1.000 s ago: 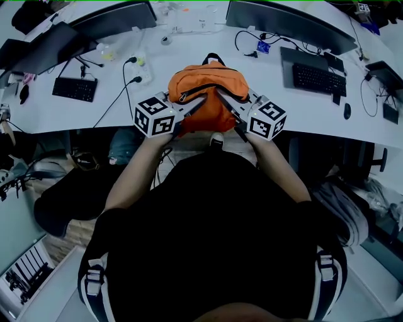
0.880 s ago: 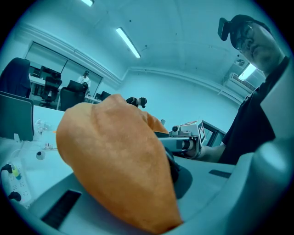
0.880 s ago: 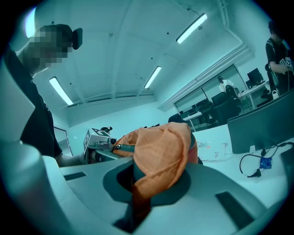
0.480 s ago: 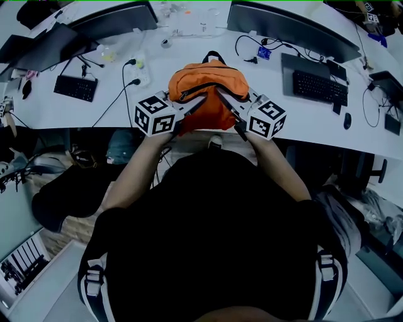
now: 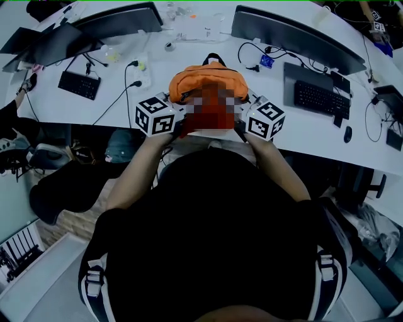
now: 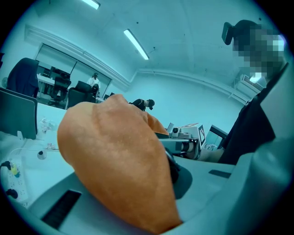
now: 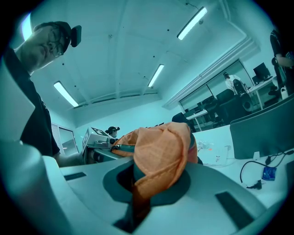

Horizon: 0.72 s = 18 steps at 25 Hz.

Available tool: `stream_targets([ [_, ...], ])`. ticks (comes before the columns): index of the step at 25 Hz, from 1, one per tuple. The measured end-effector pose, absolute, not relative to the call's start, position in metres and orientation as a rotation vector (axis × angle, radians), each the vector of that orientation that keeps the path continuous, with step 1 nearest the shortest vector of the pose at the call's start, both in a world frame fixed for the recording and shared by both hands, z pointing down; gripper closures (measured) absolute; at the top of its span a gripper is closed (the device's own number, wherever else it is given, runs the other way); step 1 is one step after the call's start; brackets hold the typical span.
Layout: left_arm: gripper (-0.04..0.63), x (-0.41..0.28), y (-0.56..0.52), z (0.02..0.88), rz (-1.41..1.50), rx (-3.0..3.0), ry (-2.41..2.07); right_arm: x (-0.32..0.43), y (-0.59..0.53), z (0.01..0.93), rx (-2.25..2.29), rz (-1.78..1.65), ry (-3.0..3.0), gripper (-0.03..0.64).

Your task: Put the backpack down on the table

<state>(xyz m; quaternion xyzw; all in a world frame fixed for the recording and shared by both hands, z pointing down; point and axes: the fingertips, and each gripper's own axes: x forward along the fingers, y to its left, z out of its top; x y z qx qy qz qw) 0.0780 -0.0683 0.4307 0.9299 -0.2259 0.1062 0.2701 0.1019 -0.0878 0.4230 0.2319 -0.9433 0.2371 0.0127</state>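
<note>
The orange backpack (image 5: pixel 200 80) hangs between both grippers over the front edge of the white table (image 5: pixel 94 112); a mosaic patch covers its middle. My left gripper (image 5: pixel 186 114) grips its left side and my right gripper (image 5: pixel 237 113) its right side, both shut on the fabric. In the left gripper view the orange cloth (image 6: pixel 115 165) bulges out of the jaws and hides the fingertips. In the right gripper view a fold of the backpack (image 7: pixel 161 156) is pinched between the jaws, its zipper showing at the left.
Two dark monitors (image 5: pixel 116 19) (image 5: pixel 296 28) stand at the back of the table. Keyboards (image 5: pixel 79 83) (image 5: pixel 318 97), a power strip (image 5: pixel 142 68), cables and a mouse (image 5: pixel 347 134) lie around the backpack. Dark bags (image 5: pixel 63 195) sit on the floor under the table.
Both grippers and the backpack have shifted a little together over the table's front edge. Both grips are unchanged.
</note>
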Motion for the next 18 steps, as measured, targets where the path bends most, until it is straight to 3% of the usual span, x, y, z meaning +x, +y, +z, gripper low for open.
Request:
stream_targets([
  [18, 0.565, 0.092, -0.086, 0.424, 0.228, 2.47, -0.648, 0.114, -0.109, 0.419, 0.637, 0.692, -2.97, 0.586],
])
